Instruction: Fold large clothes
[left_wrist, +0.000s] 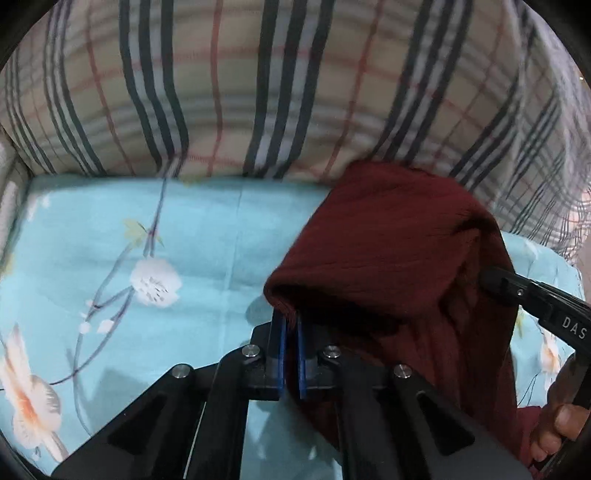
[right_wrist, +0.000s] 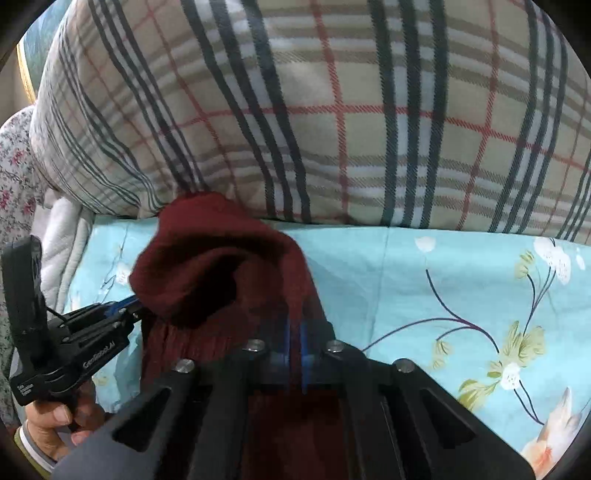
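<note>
Maroon garment hangs bunched between the two grippers, lifted above a light blue flowered bedsheet and draping down toward the near edge. One garment shows, two grippers, two hands, one plaid pillow, one sheet.

Going from left to right in the left wrist view: a flowered sheet lies open on the left, the left gripper sits near centre with its blue pads clenched on a fold of the maroon cloth, and the right gripper reaches in from the right, its tip buried in the cloth, with the person's right hand at the near right corner.

In the right wrist view the left hand holds its tool at the near left, and the right gripper's jaws are pinched shut on the garment.

A big plaid pillow fills the far side just behind the cloth, and a white quilted cover and floral fabric crowd the far left
</note>
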